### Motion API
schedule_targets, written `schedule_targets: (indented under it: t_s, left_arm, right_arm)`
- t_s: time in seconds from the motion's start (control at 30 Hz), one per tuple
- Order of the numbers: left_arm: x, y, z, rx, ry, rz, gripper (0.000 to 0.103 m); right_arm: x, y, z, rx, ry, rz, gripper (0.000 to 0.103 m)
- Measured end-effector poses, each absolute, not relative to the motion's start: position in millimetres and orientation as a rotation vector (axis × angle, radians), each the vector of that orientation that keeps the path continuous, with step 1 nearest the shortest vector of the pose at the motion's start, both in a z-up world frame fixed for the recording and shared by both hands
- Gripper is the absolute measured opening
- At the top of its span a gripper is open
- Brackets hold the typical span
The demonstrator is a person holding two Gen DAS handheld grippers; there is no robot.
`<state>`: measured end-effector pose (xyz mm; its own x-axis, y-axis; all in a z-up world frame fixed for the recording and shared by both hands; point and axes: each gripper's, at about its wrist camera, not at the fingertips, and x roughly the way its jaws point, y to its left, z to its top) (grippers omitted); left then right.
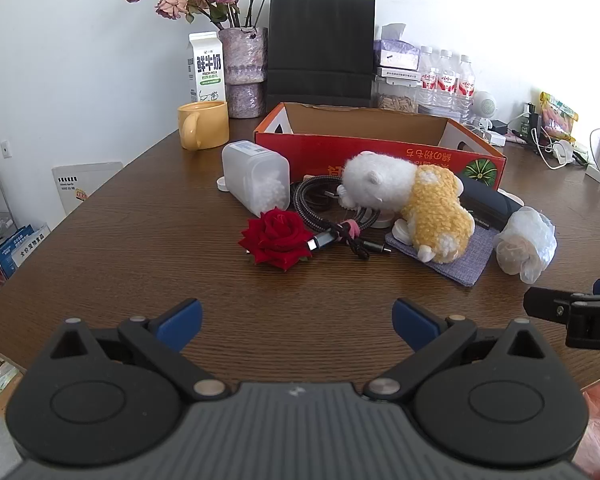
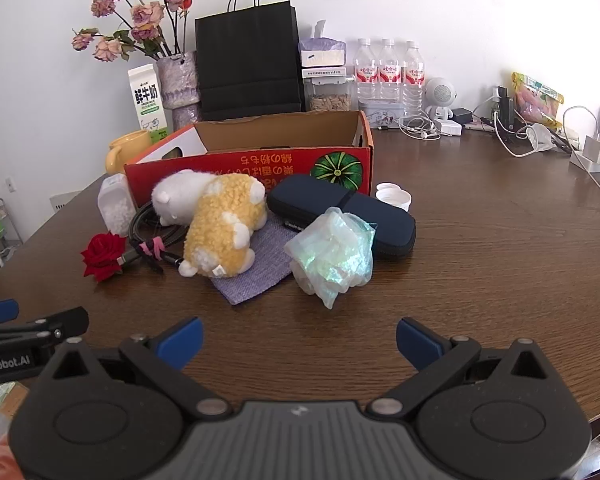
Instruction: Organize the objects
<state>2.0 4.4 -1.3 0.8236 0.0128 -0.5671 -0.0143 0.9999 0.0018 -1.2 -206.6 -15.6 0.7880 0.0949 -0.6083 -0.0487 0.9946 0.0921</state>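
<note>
Left gripper (image 1: 298, 324) & right gripper (image 2: 299, 342): both wide open, nothing in them. Red rose (image 1: 276, 238) is just ahead of left one. Crinkly bag (image 2: 332, 256) & plush toy (image 2: 220, 224) are ahead of right one, red box (image 2: 260, 164) behind.

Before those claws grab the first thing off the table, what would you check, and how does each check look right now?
1. Left claw open, nothing in it: ok.
2. Right claw open, nothing in it: ok.
3. Red box open on top: ok.
4. Room inside the box: cannot tell, floor hidden.
5. Plush toy free to lift: ok, nothing lies on it.
6. Cable free: not ok, the toy overlaps it.
</note>
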Motion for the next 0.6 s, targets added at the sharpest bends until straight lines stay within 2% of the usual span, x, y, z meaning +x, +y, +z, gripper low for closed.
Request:
schedule_targets:
  t_s: [0.6]
  left_arm:
    - [1.8, 5.2, -2.5, -0.002, 0.606, 0.013, 0.103]
  right_arm:
    - [-2.0, -207.3, -16.8, 0.076, 0.659, 0.081, 0.103]
